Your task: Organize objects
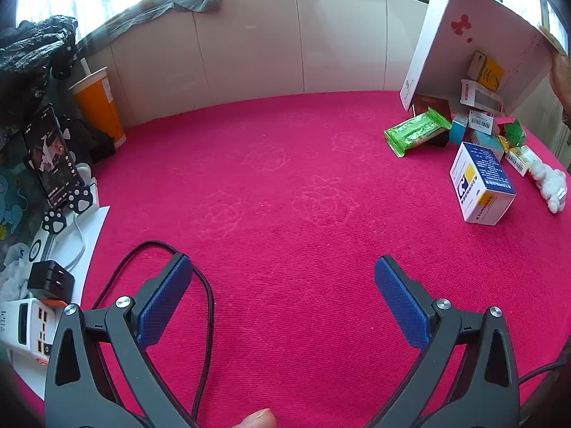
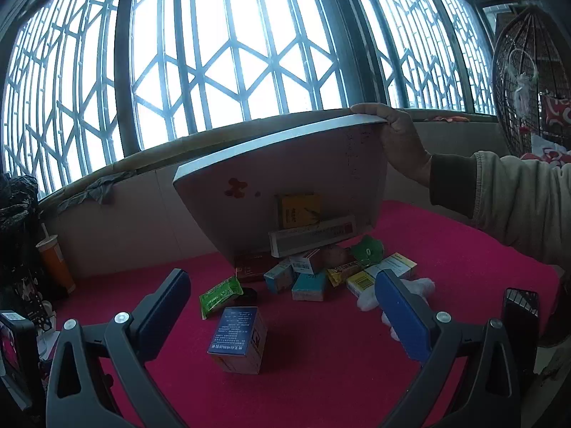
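A person's hand tips a large white box over the red cloth table. A yellow carton and a long white carton slide at its mouth. Below lies a heap of small cartons, with a teal box and a green packet among them. A blue-and-white box stands nearest. My right gripper is open in front of the heap, holding nothing. My left gripper is open over bare cloth, far left of the white box, the blue-and-white box and the green packet.
An orange cup, a phone on a stand, a charger and a power bank crowd the left edge. A black cable loops under my left finger. A white fluffy toy lies beside the heap. A low wall and windows stand behind.
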A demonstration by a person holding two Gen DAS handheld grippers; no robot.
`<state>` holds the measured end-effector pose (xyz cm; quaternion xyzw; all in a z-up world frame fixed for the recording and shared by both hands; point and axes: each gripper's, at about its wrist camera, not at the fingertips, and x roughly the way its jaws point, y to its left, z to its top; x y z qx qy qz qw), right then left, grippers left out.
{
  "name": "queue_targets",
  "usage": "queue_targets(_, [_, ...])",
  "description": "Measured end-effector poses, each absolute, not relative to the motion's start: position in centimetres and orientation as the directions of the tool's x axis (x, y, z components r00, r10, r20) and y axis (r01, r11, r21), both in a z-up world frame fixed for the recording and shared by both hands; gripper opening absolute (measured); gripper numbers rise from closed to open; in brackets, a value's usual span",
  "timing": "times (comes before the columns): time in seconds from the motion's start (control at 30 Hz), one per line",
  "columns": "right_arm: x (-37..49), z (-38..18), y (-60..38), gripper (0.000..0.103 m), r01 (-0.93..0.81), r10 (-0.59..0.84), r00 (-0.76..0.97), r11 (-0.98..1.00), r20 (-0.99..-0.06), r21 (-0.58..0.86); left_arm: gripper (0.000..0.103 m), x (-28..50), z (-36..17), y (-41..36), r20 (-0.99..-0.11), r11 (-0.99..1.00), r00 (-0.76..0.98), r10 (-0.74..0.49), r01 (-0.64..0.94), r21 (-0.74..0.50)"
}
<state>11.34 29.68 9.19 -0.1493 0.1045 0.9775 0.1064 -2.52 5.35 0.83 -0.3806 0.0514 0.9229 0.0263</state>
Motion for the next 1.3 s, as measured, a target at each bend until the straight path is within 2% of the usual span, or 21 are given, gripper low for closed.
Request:
queue_targets(0.2, [11.1,9.3,30.3,0.103,-0.268,0.207,-0.924,-0.951,-0.322,0.157,0.103,-1.7,0.2,4.5,-0.697,-0.992,-0.716,0.027,-0.106,0.071])
queue_targets(0.3, [10.4,9.2,31.4,0.103,-0.304,0.235,-0.902,-0.941,-0.361,0.148,0.103,-1.6,-0.2,4.2,-0.701,-0.991,-0.712,0.038,-0.116,0.064])
queue_targets(0.43, [9.0,7.8,33.4,0.103,-0.298,0.163,-0.871,-0.926,-0.464,0.234,0.103,-1.8,-0.7,4.1,-0.715,-0.991,-0.697,0.052,-0.124,0.050])
queue_targets(0.57, [7.8,5.9,33.6,0.103,-0.248,0.044,-0.852,-0.911,-0.522,0.329,0.103,-2.0,-1.0,4.0,-0.717,-0.992,-0.695,0.054,-0.119,0.041])
queue_targets(0.73, [6.4,4.7,30.0,0.103,-0.164,-0.001,-0.826,-0.956,-0.564,0.242,0.103,-1.8,-1.5,3.5,-0.719,-0.993,-0.693,0.058,-0.112,0.027])
queue_targets(0.87, [4.7,2.6,27.6,0.103,-0.133,-0.044,-0.773,-0.964,-0.633,0.229,0.103,-1.6,-1.6,2.8,-0.714,-0.994,-0.697,0.066,-0.109,0.015])
queue_targets(1.07, [1.8,-0.2,25.0,0.103,-0.164,0.029,-0.711,-0.979,-0.703,0.125,0.103,-1.5,-1.7,1.7,-0.711,-0.995,-0.700,0.069,-0.097,-0.002])
queue_targets(1.3, [-0.8,-2.8,24.7,0.103,-0.206,0.011,-0.647,-0.965,-0.762,0.161,0.103,-1.6,-1.9,0.7,-0.719,-0.996,-0.692,0.072,-0.084,-0.019])
